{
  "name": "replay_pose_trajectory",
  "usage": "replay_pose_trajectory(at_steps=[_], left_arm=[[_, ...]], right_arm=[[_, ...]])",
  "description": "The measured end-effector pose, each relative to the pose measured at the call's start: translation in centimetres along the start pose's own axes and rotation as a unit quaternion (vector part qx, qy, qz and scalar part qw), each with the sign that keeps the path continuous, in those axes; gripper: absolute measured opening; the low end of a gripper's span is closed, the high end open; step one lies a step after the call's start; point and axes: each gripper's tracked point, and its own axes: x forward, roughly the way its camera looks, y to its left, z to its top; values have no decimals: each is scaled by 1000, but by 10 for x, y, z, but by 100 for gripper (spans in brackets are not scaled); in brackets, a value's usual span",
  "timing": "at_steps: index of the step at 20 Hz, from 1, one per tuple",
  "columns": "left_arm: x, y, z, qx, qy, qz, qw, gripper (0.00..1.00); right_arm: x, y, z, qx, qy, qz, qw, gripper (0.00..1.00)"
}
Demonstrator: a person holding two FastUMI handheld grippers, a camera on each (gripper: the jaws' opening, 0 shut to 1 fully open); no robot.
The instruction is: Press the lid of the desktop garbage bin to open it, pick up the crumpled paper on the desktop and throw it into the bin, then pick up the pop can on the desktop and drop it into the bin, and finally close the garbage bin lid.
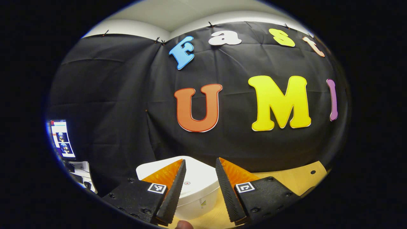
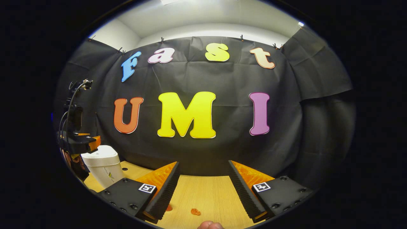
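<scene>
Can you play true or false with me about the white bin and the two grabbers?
1. The garbage bin has its lid shut. True.
2. The left gripper is squeezing a pop can. False: its fingers stand apart with nothing between them, and the bin lies beyond them.
3. The right gripper is open over the wooden table. True.
4. The bin is black. False: it is white.
5. In the right gripper view, the bin stands far to the right. False: it stands at the left, with the left gripper just above it.
</scene>
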Motion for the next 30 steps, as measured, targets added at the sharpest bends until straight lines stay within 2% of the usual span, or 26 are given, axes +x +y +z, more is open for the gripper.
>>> replay_pose_trajectory(at_steps=[2, 4, 6, 7, 8, 10, 17, 24, 30], left_arm=[[10, 6, -6, 3, 8, 7, 1000, 55], [13, 15, -13, 11, 23, 24, 999, 51], [17, 21, -24, 9, 39, 37, 999, 34], [19, 22, -30, 6, 47, 36, 998, 35], [23, 24, -36, 5, 56, 36, 998, 24], [30, 26, -48, 3, 72, 38, 997, 19], [34, 29, -80, -14, 121, 54, 991, 19], [35, 29, -84, -5, 120, 68, 990, 17], [37, 29, -76, 0, 106, 62, 992, 16]], right_arm=[[0, -1, 1, -2, 0, 0, 1000, 94], [0, -3, 1, -3, 1, -2, 1000, 94], [0, -6, 2, -5, 1, -4, 1000, 94], [0, -7, 2, -7, 2, -4, 1000, 94], [-1, -7, 2, -9, 2, -4, 1000, 94], [-1, -7, 0, -13, 5, -4, 1000, 94], [-5, -5, -7, -24, 16, 2, 1000, 94], [-6, -1, -19, -29, 30, 6, 999, 94], [-10, -6, -18, -17, 28, -1, 999, 94]])
